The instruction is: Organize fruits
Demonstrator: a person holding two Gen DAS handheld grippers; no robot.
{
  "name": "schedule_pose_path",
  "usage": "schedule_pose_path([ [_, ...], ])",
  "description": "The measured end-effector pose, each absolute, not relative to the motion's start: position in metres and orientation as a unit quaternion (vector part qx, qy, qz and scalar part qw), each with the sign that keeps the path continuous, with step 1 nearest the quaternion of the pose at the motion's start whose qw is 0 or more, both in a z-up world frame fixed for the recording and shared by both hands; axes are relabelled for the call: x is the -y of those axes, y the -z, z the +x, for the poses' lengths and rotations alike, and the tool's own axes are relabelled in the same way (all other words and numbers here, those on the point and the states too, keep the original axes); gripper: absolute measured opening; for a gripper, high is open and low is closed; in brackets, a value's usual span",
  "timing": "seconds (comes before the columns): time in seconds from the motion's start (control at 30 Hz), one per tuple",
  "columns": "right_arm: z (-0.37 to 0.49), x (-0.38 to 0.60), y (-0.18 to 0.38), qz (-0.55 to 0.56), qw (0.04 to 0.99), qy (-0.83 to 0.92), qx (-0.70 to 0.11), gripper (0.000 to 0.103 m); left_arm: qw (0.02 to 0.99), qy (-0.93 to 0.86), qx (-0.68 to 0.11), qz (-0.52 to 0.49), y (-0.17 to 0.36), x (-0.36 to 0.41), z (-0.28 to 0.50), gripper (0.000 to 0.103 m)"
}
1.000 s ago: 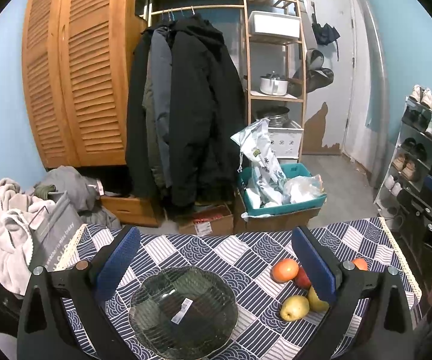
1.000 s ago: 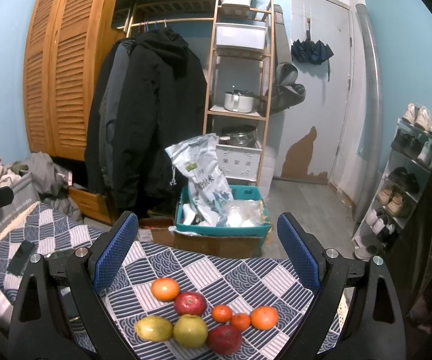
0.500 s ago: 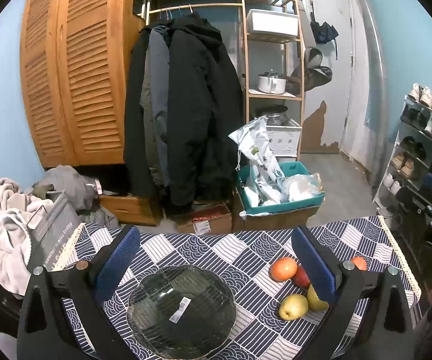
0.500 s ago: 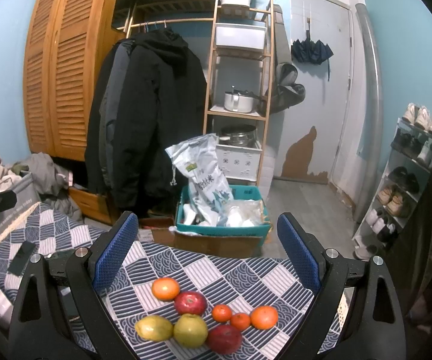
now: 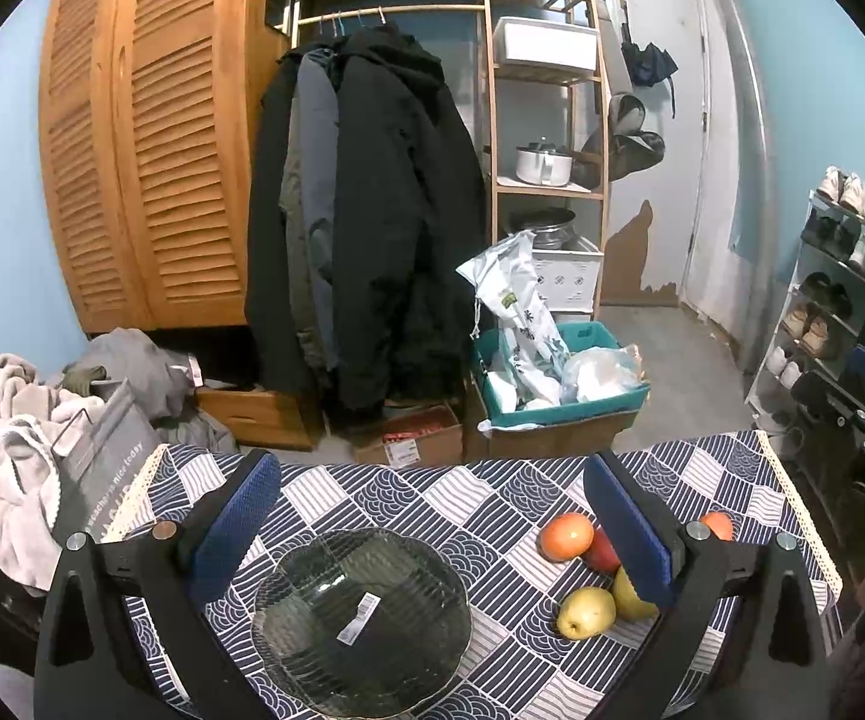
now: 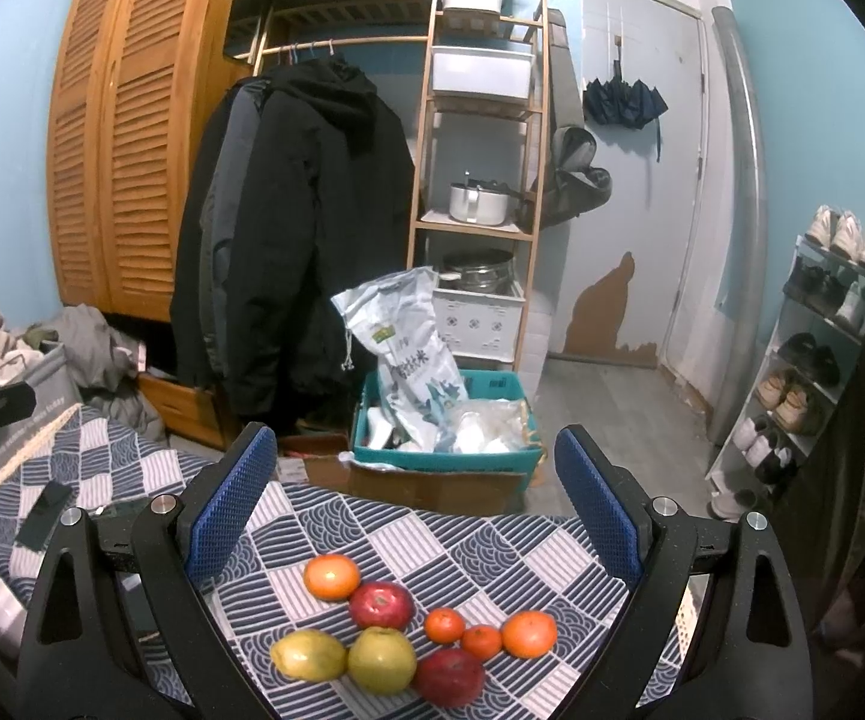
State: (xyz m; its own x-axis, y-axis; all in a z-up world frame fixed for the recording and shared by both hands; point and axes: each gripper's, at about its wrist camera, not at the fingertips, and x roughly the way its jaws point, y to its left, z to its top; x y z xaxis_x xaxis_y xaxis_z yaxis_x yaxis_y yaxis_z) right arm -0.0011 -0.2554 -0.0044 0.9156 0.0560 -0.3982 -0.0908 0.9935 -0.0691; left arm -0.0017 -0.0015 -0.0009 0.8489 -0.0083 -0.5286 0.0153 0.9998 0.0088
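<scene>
— Eight pieces of fruit (image 6: 386, 630) counted on the tablecloth (image 6: 432, 540), all bunched together. None on the glass plate (image 5: 362, 612) so far.

— So nothing done yet?

— Seems so. Left gripper (image 5: 432, 534) wide open above the plate, holding nothing. Right gripper (image 6: 414, 510) also wide open, empty, above the fruit.

— And what remains?

— Probably everything: picking each piece, placing on the plate beside.

Navy-and-white patterned cloth (image 6: 444, 540); 2 red apples (image 6: 381, 604), 2 yellow-green pears (image 6: 381, 660), orange oranges (image 6: 332, 577), dark glass plate (image 5: 360, 612).
</scene>
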Motion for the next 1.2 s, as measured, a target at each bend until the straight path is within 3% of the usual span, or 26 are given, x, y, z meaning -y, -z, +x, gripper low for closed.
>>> schedule_pose_path([
  [1.2,-0.0015,0.2573,0.0056,-0.043,0.978,-0.037,-0.203,0.093,0.962,0.007,-0.274,0.006,0.0009,0.0045,-0.0017,0.102],
])
